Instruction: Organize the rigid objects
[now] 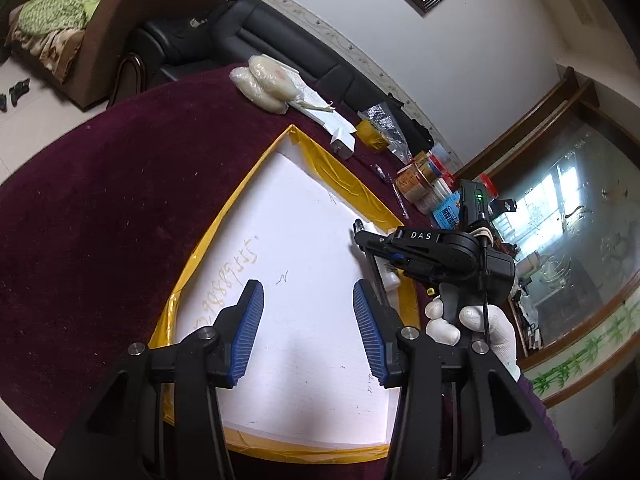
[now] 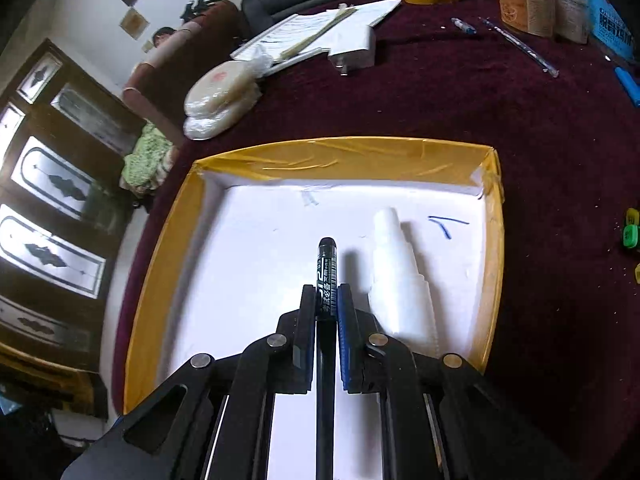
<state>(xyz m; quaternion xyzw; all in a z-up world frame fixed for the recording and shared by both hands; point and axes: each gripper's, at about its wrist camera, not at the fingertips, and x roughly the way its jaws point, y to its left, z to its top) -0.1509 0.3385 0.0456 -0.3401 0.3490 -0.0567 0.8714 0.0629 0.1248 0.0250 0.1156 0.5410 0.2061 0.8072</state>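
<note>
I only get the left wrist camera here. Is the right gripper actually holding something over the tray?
Observer: Yes. The right gripper is shut on a black pen, above the yellow-edged tray.
Operator: What's lying beside it?
Observer: A white bottle lies on its side just right of the pen, cap toward the far wall.
Operator: Anything loose outside the tray?
Observer: A small green piece sits on the maroon cloth, right of the tray.
</note>
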